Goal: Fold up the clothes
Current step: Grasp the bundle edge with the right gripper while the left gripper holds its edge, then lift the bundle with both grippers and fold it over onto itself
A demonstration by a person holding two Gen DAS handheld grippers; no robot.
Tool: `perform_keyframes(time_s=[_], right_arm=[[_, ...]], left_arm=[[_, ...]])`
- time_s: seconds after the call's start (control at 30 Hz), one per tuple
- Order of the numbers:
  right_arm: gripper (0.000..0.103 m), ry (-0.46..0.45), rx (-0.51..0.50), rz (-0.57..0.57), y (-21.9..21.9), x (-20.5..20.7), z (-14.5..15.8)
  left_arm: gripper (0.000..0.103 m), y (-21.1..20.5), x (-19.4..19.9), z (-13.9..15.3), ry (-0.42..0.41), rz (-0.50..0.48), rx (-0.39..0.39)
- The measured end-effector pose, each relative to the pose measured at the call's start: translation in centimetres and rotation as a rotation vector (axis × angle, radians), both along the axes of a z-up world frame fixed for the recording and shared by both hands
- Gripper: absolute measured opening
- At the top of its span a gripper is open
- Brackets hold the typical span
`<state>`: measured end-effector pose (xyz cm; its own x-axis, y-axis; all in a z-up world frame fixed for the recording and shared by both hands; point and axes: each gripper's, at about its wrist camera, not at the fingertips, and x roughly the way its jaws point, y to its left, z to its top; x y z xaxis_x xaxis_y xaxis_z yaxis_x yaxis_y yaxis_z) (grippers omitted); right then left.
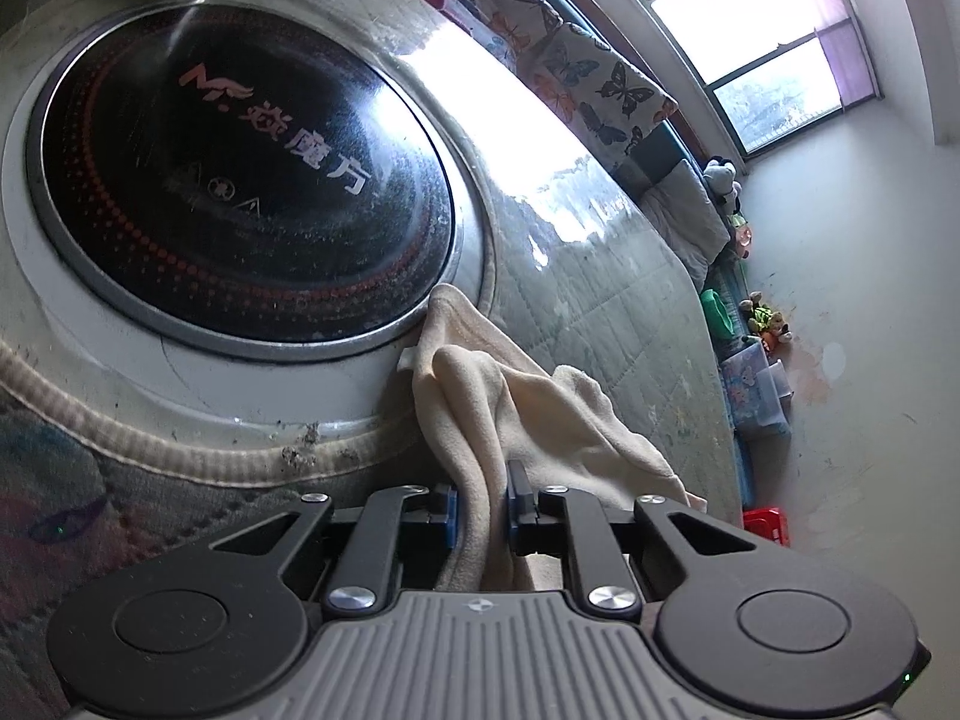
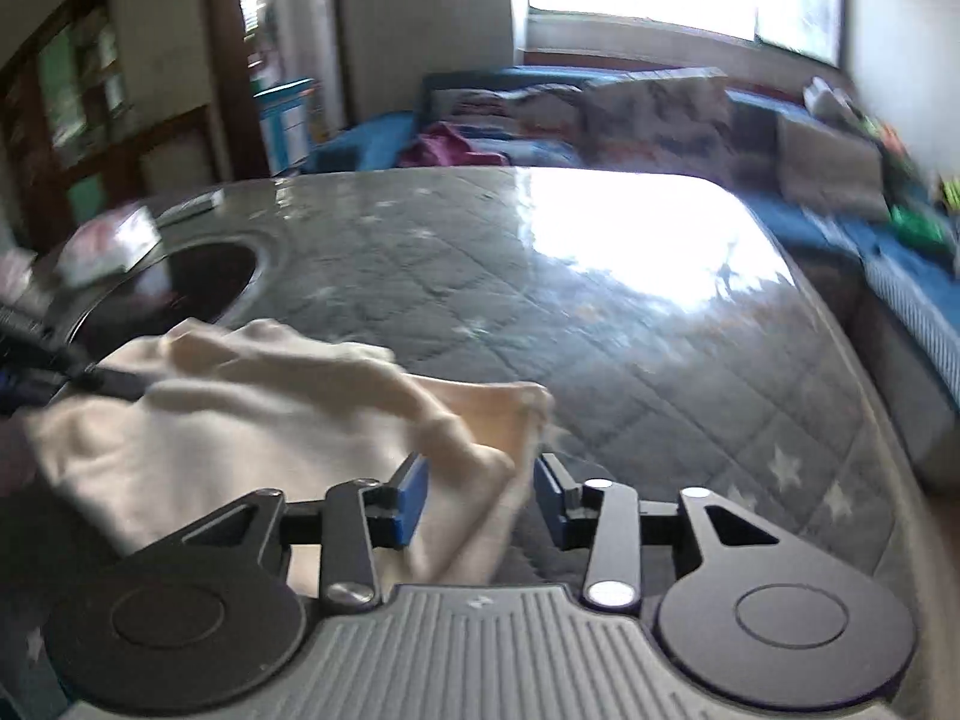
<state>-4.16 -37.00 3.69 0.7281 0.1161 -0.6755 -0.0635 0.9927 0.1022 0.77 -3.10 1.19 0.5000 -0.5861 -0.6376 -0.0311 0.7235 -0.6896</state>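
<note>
Cream cloth [image 1: 528, 414], a soft fleecy garment, lies bunched on a grey quilted worktop [image 1: 630, 324] covered by a glossy clear sheet that throws back strong window glare. Set into the worktop is a round black glass hob [image 1: 240, 180] with a metal rim, red dotted rings and white printed characters; the cloth's far corner lies just beside that rim. Star shapes dot the quilted cover near its front edge in the right wrist view.

Beyond the worktop runs a blue sofa [image 2: 372, 144] with butterfly-print cushions [image 1: 588, 78], a maroon garment [image 2: 444, 144] and small soft toys [image 1: 723, 177] along the wall under a bright window [image 1: 750, 18]. A red box [image 1: 765, 525] sits low by the wall. A dark wooden door frame shows at left in the right wrist view, which is blurred.

Left gripper [image 1: 482, 498]: its blue-padded jaws stand close together with a thick fold of the cloth pinched between them, the fabric rising out from the pinch towards the hob.

Right gripper [image 2: 480, 498]: its jaws are spread fairly wide, and a corner of the cloth hangs between them, against the left pad and apart from the right one. The left gripper's dark finger shows at the cloth's far left edge.
</note>
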Motion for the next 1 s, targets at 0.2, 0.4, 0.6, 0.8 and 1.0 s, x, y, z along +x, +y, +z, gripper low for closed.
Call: perform_keyframes(time_s=[0.2,0.4,0.6,0.8,1.0], right_arm=[[0.033,-0.015,0.103,-0.036,-1.4,-0.1,-0.7],[0.010,-0.080,0.123,-0.047,-1.6,-1.5,0.6],[0.010,-0.152,0.097,-0.071,-2.3,-3.2,2.9],[0.009,-0.199,-0.006,-0.157,-5.6,-5.1,5.9],[0.009,-0.196,-0.109,-0.263,-10.1,-6.1,7.4]], left_arm=[[0.016,-0.4,-0.1,0.3,-0.027,-0.012,0.040],[0.016,-1.5,-0.5,1.6,-0.092,-0.047,0.093],[0.015,-4.6,-0.3,4.3,-0.200,-0.146,0.113],[0.015,-10.4,-0.1,5.3,-0.258,-0.267,0.102],[0.015,-16.7,0.5,4.8,-0.254,-0.369,0.089]])
